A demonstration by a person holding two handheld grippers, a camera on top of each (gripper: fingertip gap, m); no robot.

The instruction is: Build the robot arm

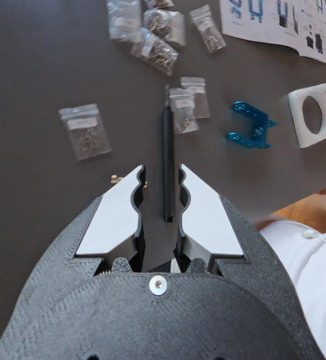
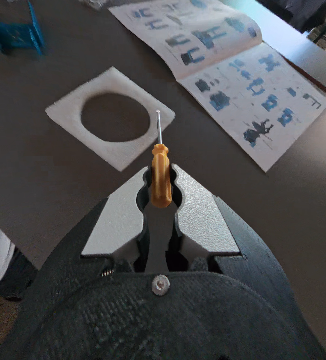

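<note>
My left gripper is open above the dark table, its fingers on either side of a long black tool that lies lengthwise between them, not gripped. A small brass part lies just left of the left finger. My right gripper is shut on an orange-handled screwdriver; its thin metal shaft points forward over a white foam square with a round hole. A blue metal bracket lies to the right of the black tool and shows at the top left of the right wrist view.
Several clear bags of small hardware lie ahead, one apart at the left, two by the tool's tip. The foam square and an open instruction booklet lie to the right. A white sleeve is near the table edge. There is about 50 cm between the tips of the two grippers.
</note>
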